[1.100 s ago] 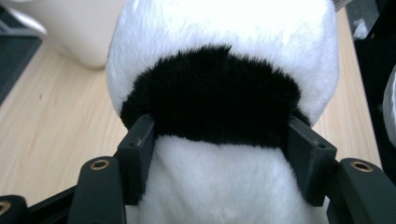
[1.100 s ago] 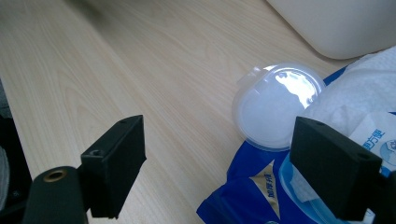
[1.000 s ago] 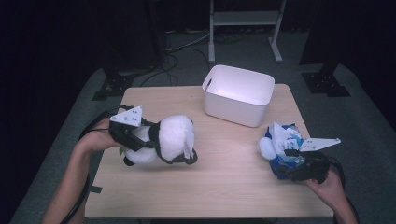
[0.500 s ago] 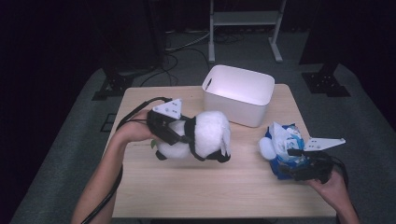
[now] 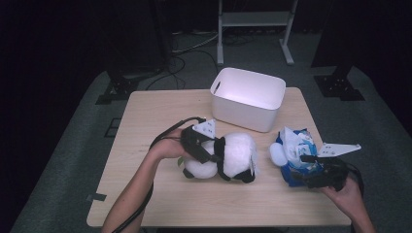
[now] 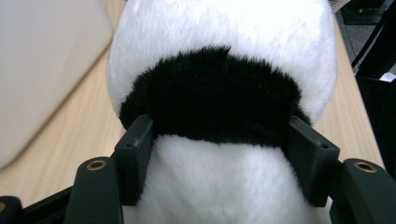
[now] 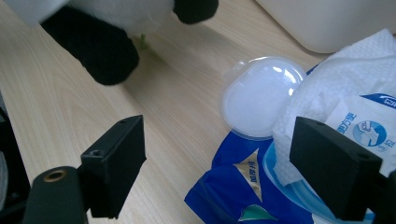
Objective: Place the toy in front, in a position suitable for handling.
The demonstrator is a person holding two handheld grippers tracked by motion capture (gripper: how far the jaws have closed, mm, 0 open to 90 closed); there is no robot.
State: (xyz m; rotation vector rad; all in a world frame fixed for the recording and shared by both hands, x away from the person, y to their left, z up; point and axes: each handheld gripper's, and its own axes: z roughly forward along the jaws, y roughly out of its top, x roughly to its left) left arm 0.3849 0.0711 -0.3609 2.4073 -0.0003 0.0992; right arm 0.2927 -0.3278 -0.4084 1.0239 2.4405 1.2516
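A white and black plush panda [image 5: 239, 151] lies low over the middle of the wooden table [image 5: 145, 121]. My left gripper [image 5: 218, 156] is shut on it, and in the left gripper view the pads [image 6: 135, 144] press into the plush panda [image 6: 219, 46] at its black fur band. A blue wet-wipes pack [image 5: 295, 156] with its round white lid flipped up lies at the right. My right gripper [image 5: 305, 169] stands open at the pack's near side. In the right gripper view the pack [image 7: 233, 186] and its lid [image 7: 261, 95] lie between and beyond the wide jaws.
A white plastic bin [image 5: 248, 99] stands at the back of the table, right of centre, just behind the panda and the pack. Cables trail from both grippers. Dark floor with stand feet and a white frame surrounds the table.
My left gripper carried the panda from the left side rightward and down to the middle of the table, closer to the bin and the wipes pack. The right gripper stayed still.
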